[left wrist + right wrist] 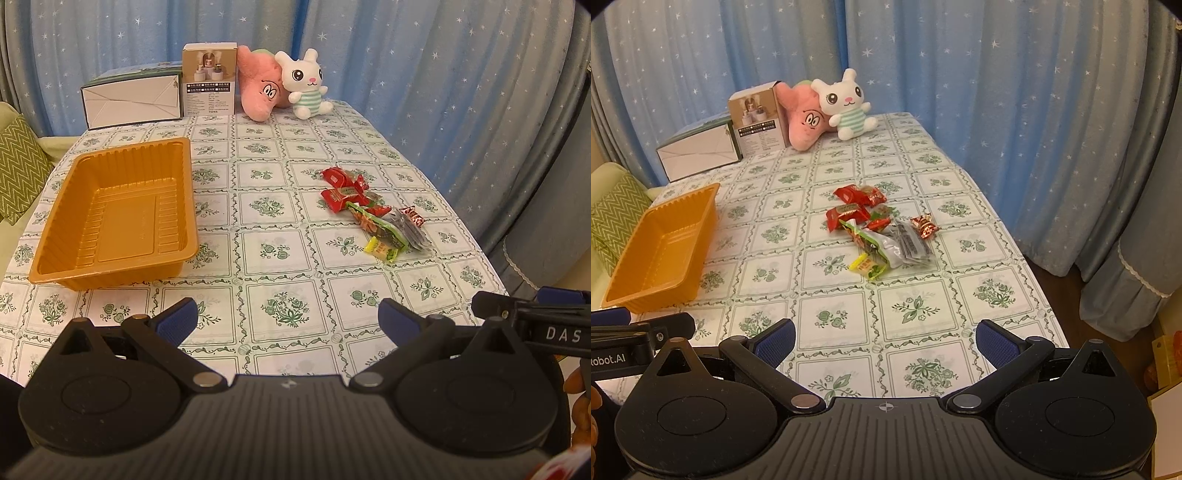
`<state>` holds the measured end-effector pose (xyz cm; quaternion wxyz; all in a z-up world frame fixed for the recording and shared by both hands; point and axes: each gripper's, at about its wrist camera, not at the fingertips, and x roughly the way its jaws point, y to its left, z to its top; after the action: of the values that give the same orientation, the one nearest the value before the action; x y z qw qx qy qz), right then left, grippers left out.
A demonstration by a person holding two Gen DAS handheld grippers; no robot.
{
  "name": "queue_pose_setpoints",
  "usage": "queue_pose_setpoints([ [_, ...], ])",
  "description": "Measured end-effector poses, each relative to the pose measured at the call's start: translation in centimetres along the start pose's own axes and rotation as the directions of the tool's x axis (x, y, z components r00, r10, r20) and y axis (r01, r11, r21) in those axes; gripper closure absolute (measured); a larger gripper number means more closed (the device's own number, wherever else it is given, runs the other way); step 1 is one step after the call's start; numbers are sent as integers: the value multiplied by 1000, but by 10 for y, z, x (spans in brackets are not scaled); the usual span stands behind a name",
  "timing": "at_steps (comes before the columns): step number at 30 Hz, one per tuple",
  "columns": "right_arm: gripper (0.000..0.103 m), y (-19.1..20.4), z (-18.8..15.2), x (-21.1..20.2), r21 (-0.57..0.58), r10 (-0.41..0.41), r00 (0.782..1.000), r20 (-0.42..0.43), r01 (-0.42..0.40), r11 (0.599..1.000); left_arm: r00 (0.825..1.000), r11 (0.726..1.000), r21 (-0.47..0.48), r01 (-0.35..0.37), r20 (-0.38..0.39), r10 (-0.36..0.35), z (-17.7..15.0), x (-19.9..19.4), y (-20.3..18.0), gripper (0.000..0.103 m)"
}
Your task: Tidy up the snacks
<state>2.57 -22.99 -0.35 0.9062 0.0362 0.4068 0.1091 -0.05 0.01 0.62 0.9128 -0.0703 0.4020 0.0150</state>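
white letters "das" stand on the black body of the right gripper [532, 325], seen at the right edge of the left wrist view. "robot.ai" stands in white on the black body of the left gripper [639, 343], at the left edge of the right wrist view. print on the brown box [209, 79] and the snack wrappers [882, 229] is too small to read.

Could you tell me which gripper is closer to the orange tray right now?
Left. The left gripper sits just short of the orange tray; the right gripper is farther right, facing the snacks.
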Motion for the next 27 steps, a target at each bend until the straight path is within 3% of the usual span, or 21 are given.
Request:
queue_pose_setpoints([
  [27,0,-2,-1,1,-2,-1,1000,0,1,1000,1000,1000,-1,2,-4,-2,-1,1,-1,0],
])
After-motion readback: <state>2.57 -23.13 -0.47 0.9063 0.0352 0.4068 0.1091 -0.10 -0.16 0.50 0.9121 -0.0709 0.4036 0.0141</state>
